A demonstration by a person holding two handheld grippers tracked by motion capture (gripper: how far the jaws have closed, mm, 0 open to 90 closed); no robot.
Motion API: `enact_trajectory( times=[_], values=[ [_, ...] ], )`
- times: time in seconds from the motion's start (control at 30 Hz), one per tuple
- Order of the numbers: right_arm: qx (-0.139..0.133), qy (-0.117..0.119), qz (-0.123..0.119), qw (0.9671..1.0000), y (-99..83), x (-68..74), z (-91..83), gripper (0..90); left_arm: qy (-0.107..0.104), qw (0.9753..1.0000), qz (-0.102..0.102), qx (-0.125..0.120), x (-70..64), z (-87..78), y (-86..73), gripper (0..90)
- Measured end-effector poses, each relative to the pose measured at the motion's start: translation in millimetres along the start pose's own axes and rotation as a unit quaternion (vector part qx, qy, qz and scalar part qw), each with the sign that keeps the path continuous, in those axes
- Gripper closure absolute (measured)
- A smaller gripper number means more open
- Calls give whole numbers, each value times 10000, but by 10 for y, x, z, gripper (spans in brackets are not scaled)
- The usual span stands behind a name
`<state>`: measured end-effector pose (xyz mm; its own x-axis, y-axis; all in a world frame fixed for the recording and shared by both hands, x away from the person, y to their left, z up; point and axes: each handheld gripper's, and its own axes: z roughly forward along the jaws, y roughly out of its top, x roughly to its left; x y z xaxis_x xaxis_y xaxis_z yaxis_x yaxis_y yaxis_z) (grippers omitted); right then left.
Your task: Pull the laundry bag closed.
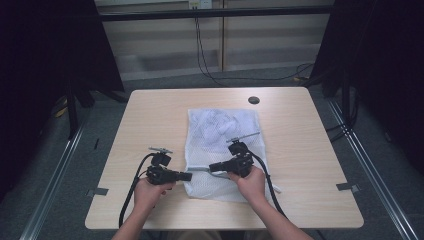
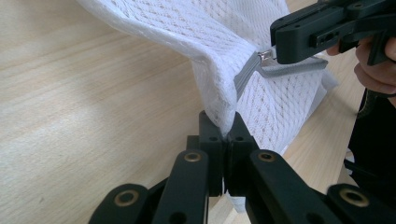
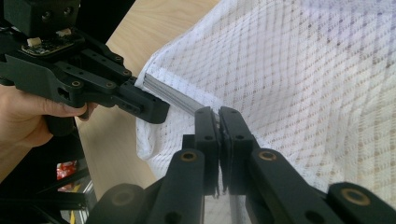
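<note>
The left gripper (image 2: 227, 135) has its jaws pressed together on the near left corner of the white mesh bag (image 1: 222, 150). The right gripper (image 3: 219, 119) has its jaws closed on the grey zipper (image 2: 261, 70) at that bag's near edge. The bag lies flat mid-counter (image 1: 150, 120), its near edge lifted between both grippers.

The high view looks down on the whole bench (image 1: 150, 115); both gripper views sit close, sharing the mesh bag's (image 1: 220, 135) zip edge.
</note>
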<state>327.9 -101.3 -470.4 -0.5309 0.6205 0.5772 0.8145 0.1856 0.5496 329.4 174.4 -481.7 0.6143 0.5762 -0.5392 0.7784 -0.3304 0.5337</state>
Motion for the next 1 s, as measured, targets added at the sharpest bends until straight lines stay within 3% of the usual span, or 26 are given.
enact_trajectory(
  times=[0.33,0.47,1.0],
  values=[
    [-76,96,46,9999,-34,-65,-97,871,-109,9999,-85,-23,-4,-20,-5,889],
    [-67,129,2,9999,-54,-67,-123,871,-11,10000,-11,15,-13,-12,-7,888],
    [-73,227,34,9997,-93,-135,-194,871,-117,9999,32,32,-16,-21,-3,888]
  ],
)
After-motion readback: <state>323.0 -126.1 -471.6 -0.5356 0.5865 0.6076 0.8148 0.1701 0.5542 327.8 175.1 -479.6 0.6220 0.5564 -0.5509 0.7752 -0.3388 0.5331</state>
